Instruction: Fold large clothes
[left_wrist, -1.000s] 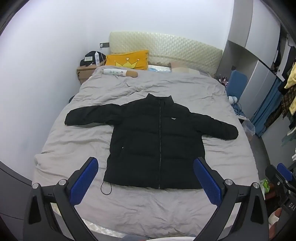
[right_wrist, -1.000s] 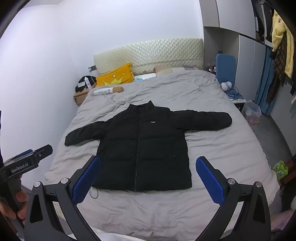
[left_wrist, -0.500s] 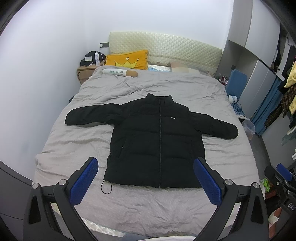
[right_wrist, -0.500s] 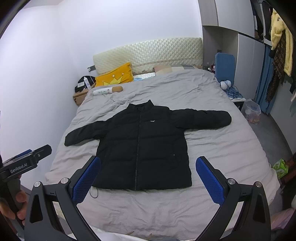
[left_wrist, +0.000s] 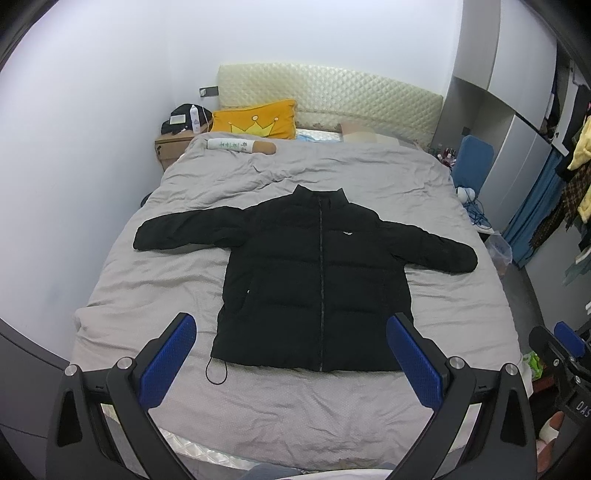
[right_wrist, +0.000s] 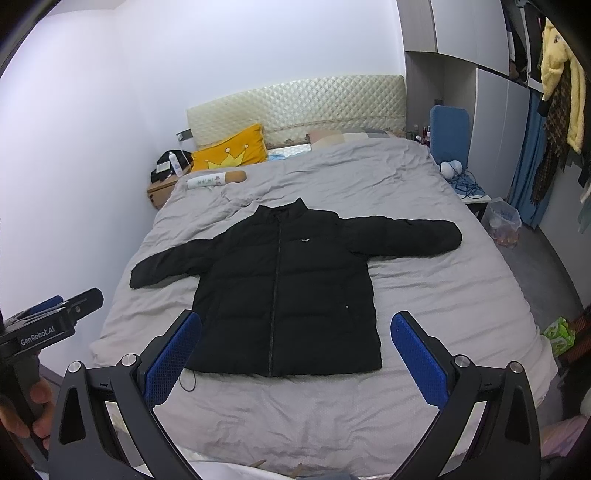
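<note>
A black puffer jacket (left_wrist: 314, 280) lies flat and zipped on the grey bed cover (left_wrist: 295, 398), sleeves spread to both sides; it also shows in the right wrist view (right_wrist: 284, 295). A thin drawcord loop (left_wrist: 217, 373) hangs out at its lower left hem. My left gripper (left_wrist: 291, 356) is open and empty, held above the foot of the bed, short of the hem. My right gripper (right_wrist: 293, 354) is open and empty too, at the same distance. The left gripper's body (right_wrist: 51, 325) shows at the left edge of the right wrist view.
A yellow crown pillow (left_wrist: 255, 120), a rolled bolster (left_wrist: 242, 146) and a quilted headboard (left_wrist: 325, 92) are at the bed's far end. A nightstand (left_wrist: 171, 146) stands far left. A wardrobe with hanging clothes (right_wrist: 557, 99) and a plastic bin (right_wrist: 504, 221) are to the right.
Both grippers have drifted very slightly; the jacket sits a touch higher in the views. Nothing was touched or gripped.
</note>
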